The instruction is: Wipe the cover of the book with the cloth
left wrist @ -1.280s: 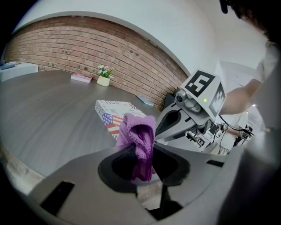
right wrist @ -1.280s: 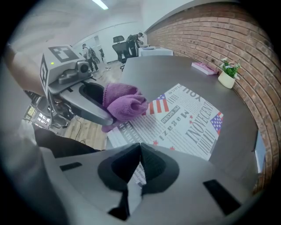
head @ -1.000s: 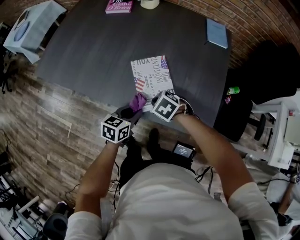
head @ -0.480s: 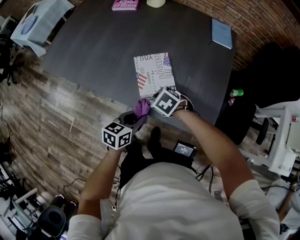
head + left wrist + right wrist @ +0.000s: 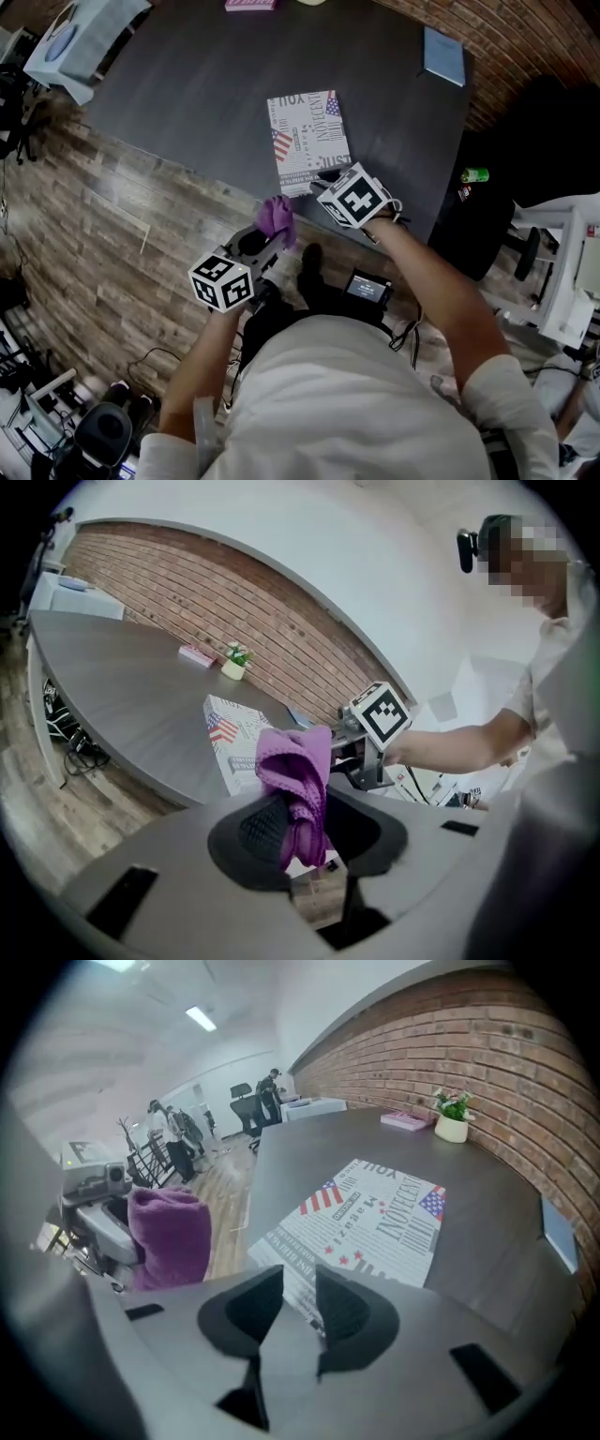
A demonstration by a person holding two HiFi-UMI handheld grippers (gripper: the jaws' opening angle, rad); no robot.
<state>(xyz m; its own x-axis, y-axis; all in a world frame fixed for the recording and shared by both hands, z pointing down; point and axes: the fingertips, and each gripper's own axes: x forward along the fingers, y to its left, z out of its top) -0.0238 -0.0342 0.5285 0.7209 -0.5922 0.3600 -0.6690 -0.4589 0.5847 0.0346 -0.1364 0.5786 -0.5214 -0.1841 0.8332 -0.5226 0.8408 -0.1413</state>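
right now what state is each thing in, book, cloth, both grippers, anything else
book: closed, flat on the table, near its edge
cloth: bunched, held up, not on the book
left gripper: shut on the cloth
right gripper: open, jaws have just been opening, book's near edge shows in the gap, not pressed
blue notebook: closed, flat
potted plant: upright

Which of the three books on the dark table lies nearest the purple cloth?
The white book printed with flags, at the table's near edge by the purple cloth; the pink book and the light blue book lie far across.
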